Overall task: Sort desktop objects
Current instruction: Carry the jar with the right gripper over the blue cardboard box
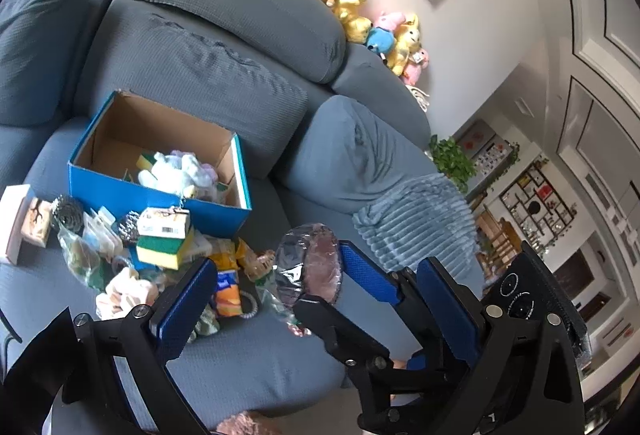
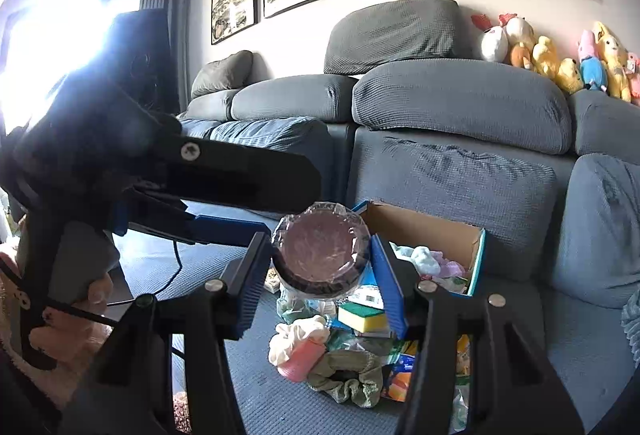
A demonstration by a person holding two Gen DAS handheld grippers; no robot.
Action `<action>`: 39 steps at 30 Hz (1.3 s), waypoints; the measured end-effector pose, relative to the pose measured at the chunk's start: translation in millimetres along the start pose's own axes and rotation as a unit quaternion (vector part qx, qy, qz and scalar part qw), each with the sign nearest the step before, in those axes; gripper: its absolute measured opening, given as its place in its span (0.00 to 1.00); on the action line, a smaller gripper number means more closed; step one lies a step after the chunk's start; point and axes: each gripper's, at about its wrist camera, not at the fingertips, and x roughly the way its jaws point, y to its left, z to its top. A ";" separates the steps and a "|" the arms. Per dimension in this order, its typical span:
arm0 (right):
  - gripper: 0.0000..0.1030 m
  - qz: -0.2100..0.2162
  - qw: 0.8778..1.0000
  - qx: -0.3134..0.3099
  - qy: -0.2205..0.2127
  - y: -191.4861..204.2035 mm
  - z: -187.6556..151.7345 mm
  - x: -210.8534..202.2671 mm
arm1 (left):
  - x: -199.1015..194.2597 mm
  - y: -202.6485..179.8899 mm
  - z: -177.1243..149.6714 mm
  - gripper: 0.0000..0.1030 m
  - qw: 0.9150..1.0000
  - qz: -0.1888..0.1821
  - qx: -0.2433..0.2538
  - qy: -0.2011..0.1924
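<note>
Two sets of jaws meet at one plastic-wrapped disc (image 2: 320, 255), held in the air above the front edge of the sofa seat (image 2: 280, 395).

In the right wrist view, the left gripper (image 2: 286, 211) reaches in from the left, rolled so one finger lies above the other. Its jaws are released and spread wide. The upper finger ends over the disc's top rim and the lower blue pad stops just beside its left rim; I cannot tell whether that pad touches. The right gripper (image 2: 318, 241) is clenched on the disc, one blue pad against the left rim and one against the right. The disc's flat pinkish face is turned toward this camera.

In the left wrist view the disc hangs between the left gripper's two wide-set pads, apart from both.

Below the disc a loose pile lies on the seat. At its left end is a steel scourer (image 1: 66, 219). Next come a yellow-and-green sponge (image 1: 164, 251) and an orange packet (image 1: 228, 295). Behind the pile, toward the seat's back edge, a blue cardboard box (image 1: 160, 195) stands open with pale soft toys (image 1: 176, 171) inside. To the right, a ribbed blue blanket (image 1: 416, 223) drapes over the armrest.
</note>
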 end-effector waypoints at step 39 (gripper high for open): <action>0.51 0.001 1.000 0.019 -0.001 -33.0 -0.4 55.5 | 31.3 47.6 41.5 0.97 0.999 0.024 -0.010 -0.023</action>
